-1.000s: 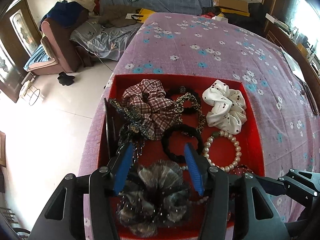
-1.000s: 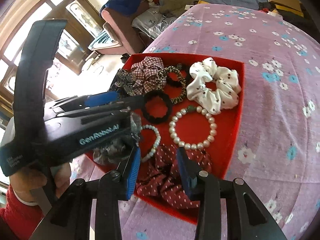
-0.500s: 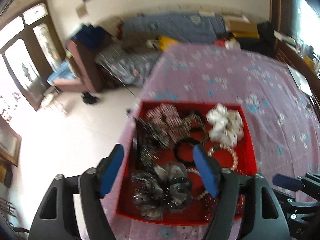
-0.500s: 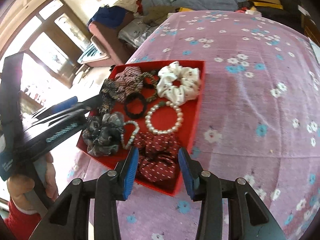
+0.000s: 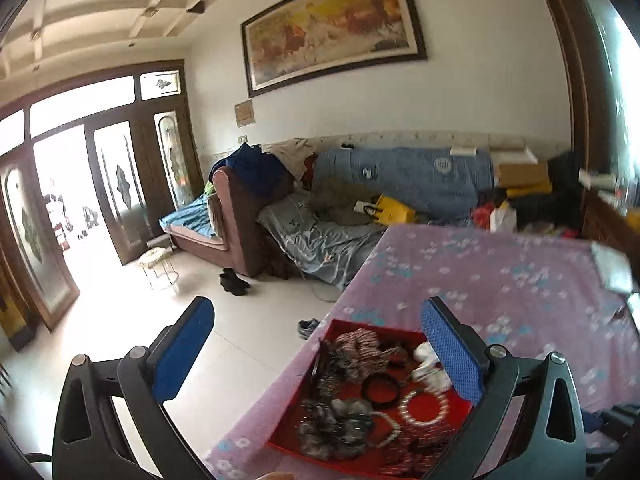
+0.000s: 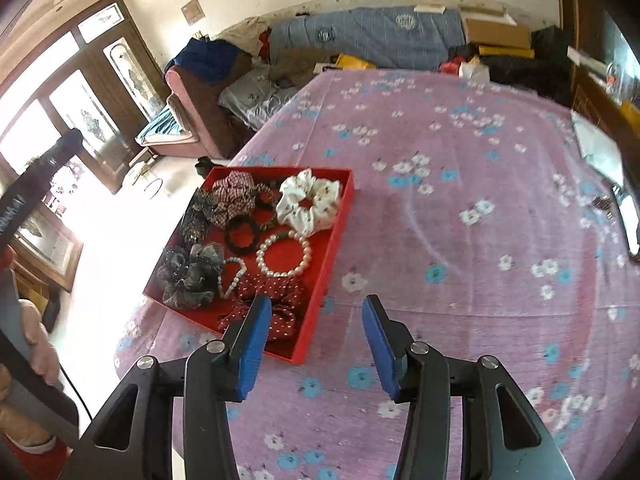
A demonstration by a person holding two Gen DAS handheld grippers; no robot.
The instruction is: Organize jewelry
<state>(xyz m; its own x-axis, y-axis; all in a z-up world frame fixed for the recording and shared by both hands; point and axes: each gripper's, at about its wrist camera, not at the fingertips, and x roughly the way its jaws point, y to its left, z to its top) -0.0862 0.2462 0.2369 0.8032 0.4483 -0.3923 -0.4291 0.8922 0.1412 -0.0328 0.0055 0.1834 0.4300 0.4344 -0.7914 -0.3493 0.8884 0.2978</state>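
Observation:
A red tray [image 6: 336,236] sits near the left edge of the purple flowered table [image 6: 460,200]. It holds a white scrunchie [image 6: 310,202], a plaid scrunchie [image 6: 234,196], a grey scrunchie [image 6: 192,274], a red dotted scrunchie [image 6: 276,292], a black hair tie [image 6: 242,232] and a pearl bracelet [image 6: 284,254]. My right gripper [image 6: 316,340] is open and empty, raised above the tray's near right corner. My left gripper [image 5: 316,344] is wide open and empty, lifted high and back from the tray [image 5: 288,428].
A sofa with blue covers [image 5: 400,180] and a maroon armchair [image 5: 240,220] stand beyond the table. Glass doors [image 5: 80,200] are at the left. Papers and a dark object [image 6: 624,208] lie at the table's right edge.
Both grippers have pulled up and back from the tray and opened wider. The left one tilted up toward the room. The tray's items lie as before.

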